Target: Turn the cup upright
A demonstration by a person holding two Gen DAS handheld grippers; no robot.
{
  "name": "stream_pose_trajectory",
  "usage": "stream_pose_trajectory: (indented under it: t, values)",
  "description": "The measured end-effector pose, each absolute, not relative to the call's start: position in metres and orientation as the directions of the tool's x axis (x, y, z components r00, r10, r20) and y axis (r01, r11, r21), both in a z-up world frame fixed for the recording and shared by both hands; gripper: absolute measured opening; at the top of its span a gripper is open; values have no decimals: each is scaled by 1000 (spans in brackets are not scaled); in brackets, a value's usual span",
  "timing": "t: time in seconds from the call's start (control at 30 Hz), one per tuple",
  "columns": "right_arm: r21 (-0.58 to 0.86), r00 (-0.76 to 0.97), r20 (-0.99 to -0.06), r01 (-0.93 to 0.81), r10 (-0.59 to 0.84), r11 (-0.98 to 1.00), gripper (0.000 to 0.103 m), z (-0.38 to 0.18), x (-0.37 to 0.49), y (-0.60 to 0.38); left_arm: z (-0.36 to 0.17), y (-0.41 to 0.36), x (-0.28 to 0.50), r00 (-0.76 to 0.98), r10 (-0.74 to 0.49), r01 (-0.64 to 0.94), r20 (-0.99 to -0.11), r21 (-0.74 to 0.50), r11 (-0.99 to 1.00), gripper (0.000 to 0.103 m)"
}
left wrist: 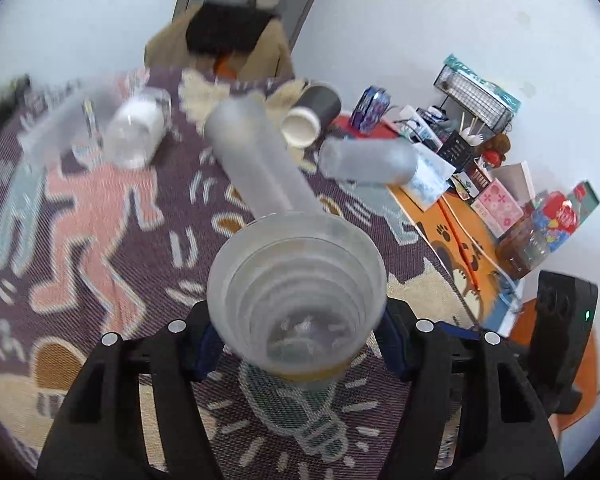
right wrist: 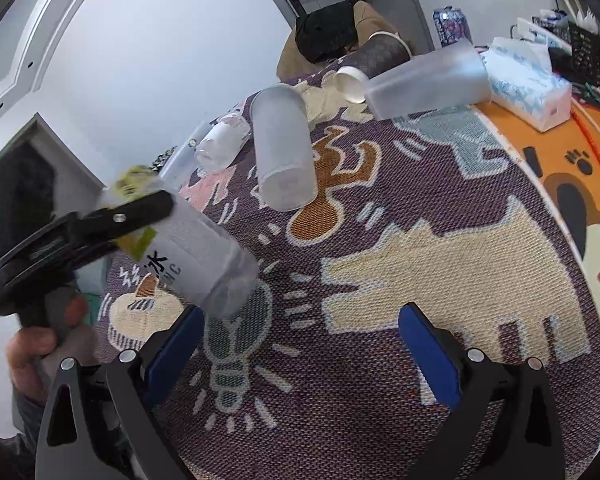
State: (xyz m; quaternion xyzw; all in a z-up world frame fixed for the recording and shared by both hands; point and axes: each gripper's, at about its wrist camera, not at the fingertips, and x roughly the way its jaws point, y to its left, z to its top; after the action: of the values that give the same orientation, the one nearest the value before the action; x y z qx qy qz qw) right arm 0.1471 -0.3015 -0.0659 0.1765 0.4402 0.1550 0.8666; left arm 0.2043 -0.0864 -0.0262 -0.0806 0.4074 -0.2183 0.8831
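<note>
A frosted plastic cup with black printed characters is held tilted over the patterned mat, its mouth facing the left wrist camera and its base pointing down at the mat. My left gripper is shut on it, with blue pads on both sides; in the right wrist view one black finger crosses the cup near its rim. My right gripper hangs open low over the mat, just right of the cup, with nothing between its pads.
Lying on the mat are a tall frosted cup, a second frosted cup, a dark paper cup and a clear jar. A tissue box and clutter sit right. A hand grips the left handle.
</note>
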Motion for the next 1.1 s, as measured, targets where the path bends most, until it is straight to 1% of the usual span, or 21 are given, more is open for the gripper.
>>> stream_pose_trajectory:
  t: [0.13,0.3,0.4,0.57,0.6,0.63,0.67,0.7,0.93,1.1]
  values:
    - [394,580,-720,-112,382,912,96,-65,145,-299,-13,-96,190,621,-398,352,-675,-214,911,63]
    - [361,585,-730,-110,353,926,96,-67,142,-299,-11,-109,182,632,-326,365,-703,-102,926,63]
    - [354,585,-733,-106,346,929,96,-69,140,-299,-17,-113,178,620,-303,373,-724,-68,925,63]
    - [345,585,-736,-107,339,933,96,-72,134,-298,-27,-116,176,581,-285,370,-762,-65,927,63]
    - [343,587,-736,-106,338,933,96,-72,133,-299,-29,-116,177,577,-284,363,-766,-71,929,68]
    - [343,588,-736,-106,337,933,96,-73,132,-299,-30,-115,178,574,-289,356,-766,-84,931,75]
    - [343,588,-735,-105,336,933,96,-73,131,-299,-29,-113,177,580,-296,350,-759,-96,932,88]
    - [343,589,-735,-103,335,934,96,-73,130,-299,-27,-112,176,591,-301,343,-748,-103,933,96]
    - [341,615,-716,-107,332,934,96,-68,123,-295,-11,-106,163,619,-345,342,-706,-154,927,97]
    - [320,642,-696,-124,322,939,96,-57,119,-285,-1,-98,151,656,-355,335,-666,-165,928,97]
